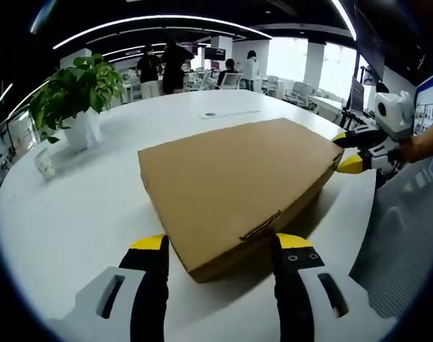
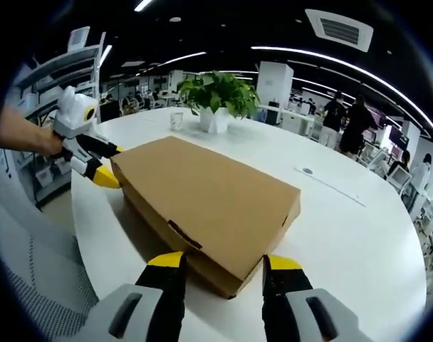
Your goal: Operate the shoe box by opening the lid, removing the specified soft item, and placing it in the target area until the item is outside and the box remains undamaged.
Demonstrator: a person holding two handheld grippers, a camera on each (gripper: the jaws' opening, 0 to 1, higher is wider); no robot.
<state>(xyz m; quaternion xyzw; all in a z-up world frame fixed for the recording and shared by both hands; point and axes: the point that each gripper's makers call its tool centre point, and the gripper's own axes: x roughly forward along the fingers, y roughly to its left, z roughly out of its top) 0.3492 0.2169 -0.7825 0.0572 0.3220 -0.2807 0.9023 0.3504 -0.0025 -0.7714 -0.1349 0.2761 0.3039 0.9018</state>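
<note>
Cardboard shoe box (image 1: 234, 187), flat matte lid closed, on glossy white table (image 1: 74, 221); left tongs (image 1: 222, 246) and right tongs (image 2: 223, 262) released, straddling opposite corners.

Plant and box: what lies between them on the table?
Nothing: in the left gripper view the stretch of white table between the plant and the box is bare. A small cup sits beside the plant, off that line.

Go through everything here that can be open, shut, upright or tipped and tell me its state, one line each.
Shoe box: lid shut, lying flat on the white table.
Left gripper: open, jaws either side of a box corner.
Right gripper: open, jaws either side of the opposite corner.
Potted plant: upright.
Small white cup: upright beside the plant.
</note>
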